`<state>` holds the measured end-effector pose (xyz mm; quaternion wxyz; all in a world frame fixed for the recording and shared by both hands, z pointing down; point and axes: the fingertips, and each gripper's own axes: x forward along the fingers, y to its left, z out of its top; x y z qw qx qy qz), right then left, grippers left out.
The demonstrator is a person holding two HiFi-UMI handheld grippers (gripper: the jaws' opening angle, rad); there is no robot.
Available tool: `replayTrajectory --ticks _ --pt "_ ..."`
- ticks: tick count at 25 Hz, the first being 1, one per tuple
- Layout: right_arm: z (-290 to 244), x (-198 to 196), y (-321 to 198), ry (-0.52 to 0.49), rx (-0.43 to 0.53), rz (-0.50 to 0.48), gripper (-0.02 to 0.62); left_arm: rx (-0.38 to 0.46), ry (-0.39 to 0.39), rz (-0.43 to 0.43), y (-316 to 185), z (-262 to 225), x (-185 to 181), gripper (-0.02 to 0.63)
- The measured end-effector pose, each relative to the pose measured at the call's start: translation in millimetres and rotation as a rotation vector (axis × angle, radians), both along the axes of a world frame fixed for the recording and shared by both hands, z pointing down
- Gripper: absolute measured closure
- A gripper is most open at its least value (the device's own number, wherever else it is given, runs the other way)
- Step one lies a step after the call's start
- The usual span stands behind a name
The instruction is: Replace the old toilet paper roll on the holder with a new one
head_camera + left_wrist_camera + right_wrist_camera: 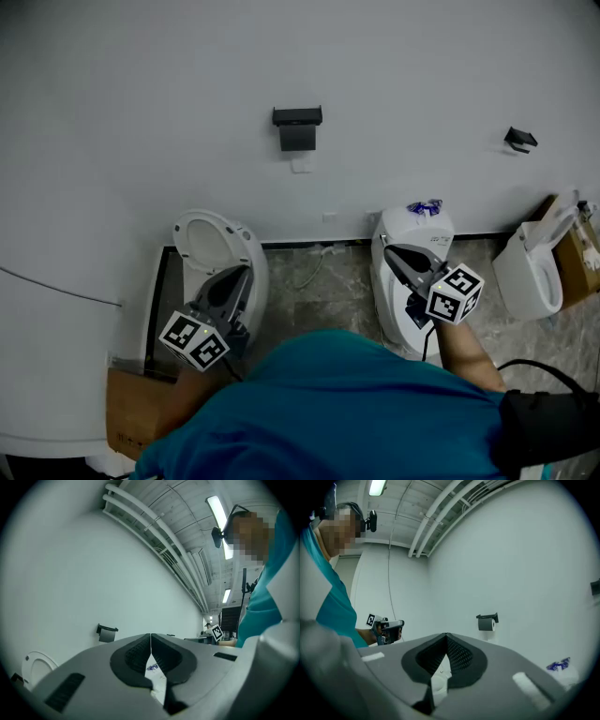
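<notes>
Left gripper [239,275] and right gripper [394,253] held level, jaws pressed together on nothing, guessing nothing's started yet; old toilet paper roll [298,139] hangs in the wall holder [297,116], well ahead

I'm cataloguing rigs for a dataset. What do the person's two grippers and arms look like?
The left gripper and right gripper are grey shells with black ribbed pads inside the jaws. Each carries a white cube printed with black square markers. A black cable hangs below the right one. The person wears a teal top.
</notes>
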<state>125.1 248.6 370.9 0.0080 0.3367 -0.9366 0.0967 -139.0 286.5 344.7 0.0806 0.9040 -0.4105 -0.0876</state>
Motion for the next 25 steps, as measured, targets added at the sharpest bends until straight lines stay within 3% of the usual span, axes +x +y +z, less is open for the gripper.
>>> replayTrajectory --ticks 4,18,25 --pt "-5 14 -5 -0.061 -0.013 -0.023 0.592 -0.004 -0.003 -0.013 -1 0 15 0.594" --pt "1 94 -13 -0.051 -0.002 -0.081 0.592 -0.024 -0.011 -0.024 -3 10 108 0.594" --pt "11 100 -22 -0.054 -0.024 -0.087 0.592 -0.038 -0.004 -0.017 -16 17 114 0.594"
